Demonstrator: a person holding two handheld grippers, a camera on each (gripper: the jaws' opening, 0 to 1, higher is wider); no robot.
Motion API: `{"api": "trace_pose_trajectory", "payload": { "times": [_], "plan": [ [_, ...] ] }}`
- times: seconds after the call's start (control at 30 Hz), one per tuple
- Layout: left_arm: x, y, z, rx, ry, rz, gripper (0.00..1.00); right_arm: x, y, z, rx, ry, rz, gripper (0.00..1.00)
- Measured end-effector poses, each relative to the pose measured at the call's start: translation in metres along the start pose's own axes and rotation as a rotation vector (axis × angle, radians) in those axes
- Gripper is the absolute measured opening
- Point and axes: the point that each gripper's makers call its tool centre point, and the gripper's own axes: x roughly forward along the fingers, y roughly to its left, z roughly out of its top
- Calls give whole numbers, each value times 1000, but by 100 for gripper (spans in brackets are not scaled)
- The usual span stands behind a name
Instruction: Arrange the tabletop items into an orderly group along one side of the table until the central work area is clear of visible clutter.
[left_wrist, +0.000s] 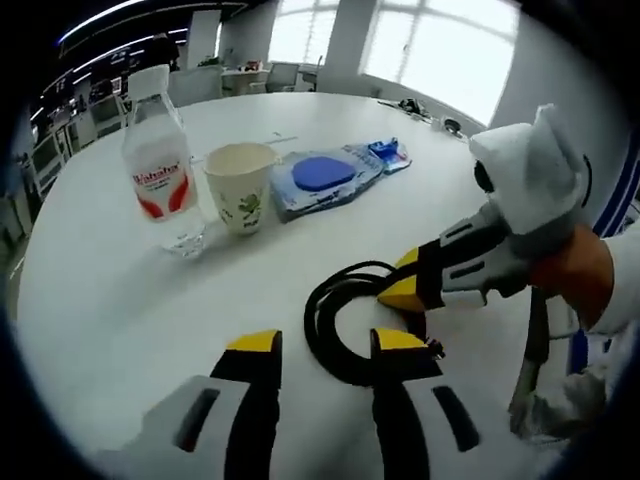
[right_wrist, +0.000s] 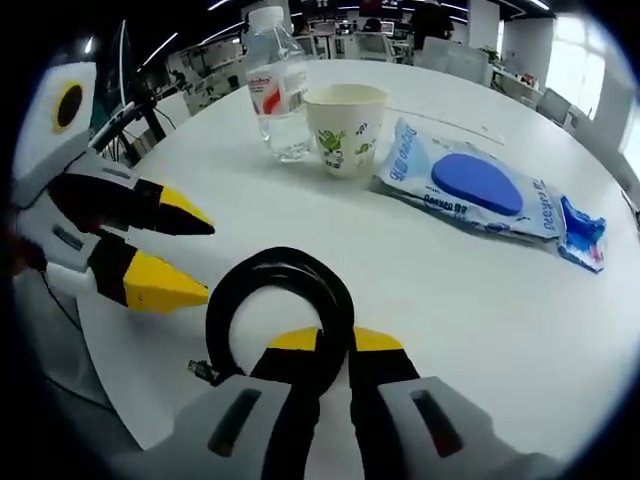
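Spreading round and white, the worktop (right_wrist: 300, 230) carries everything. At its far side lies a blue packet (right_wrist: 480, 185), with a cup (right_wrist: 345, 128) and a bottle (right_wrist: 277, 85) just left of it. Near the edge sits a coiled black cable (right_wrist: 280, 300). Reaching level over the edge, the right tool (right_wrist: 335, 345) pinches the coil's near loop. Left tool (left_wrist: 320, 345) hovers beside the cable, jaws wide.

Both views sit low over the table (left_wrist: 120, 310), sharing the cable coil (right_wrist: 280, 300) (opposite sides).
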Motion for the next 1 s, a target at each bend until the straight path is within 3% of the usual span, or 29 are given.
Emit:
{"api": "trace_pose_trajectory", "payload": {
  "times": [0.13,0.43,0.6,0.8,1.0],
  "plan": [
    [8,-2,-9,13,56,3,31,1,0,0,-1,-3,2,7],
    [18,-3,-21,14,120,11,20,0,1,0,8,-19,8,7],
    [21,-7,-21,17,122,1,20,1,0,0,17,-28,17,7],
    [21,-3,-20,-49,126,6,16,-1,-1,0,55,-40,42,6],
    [21,-2,-20,-66,142,20,13,-3,0,0,89,-46,64,5]
  ]
}}
